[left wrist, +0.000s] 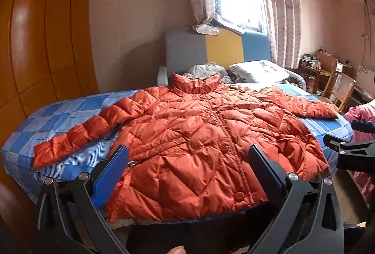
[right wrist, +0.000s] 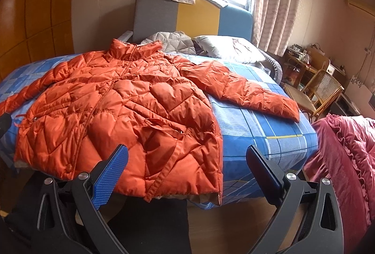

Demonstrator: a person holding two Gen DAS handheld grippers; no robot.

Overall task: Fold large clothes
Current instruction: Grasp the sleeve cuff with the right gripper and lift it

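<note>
Across the bed's near edge the jacket lies flat, front up, hem at the edge, both sleeves spread wide. No fold made yet, all left to do. L gripper & R gripper both gape wide, empty, just short of the hem.
</note>
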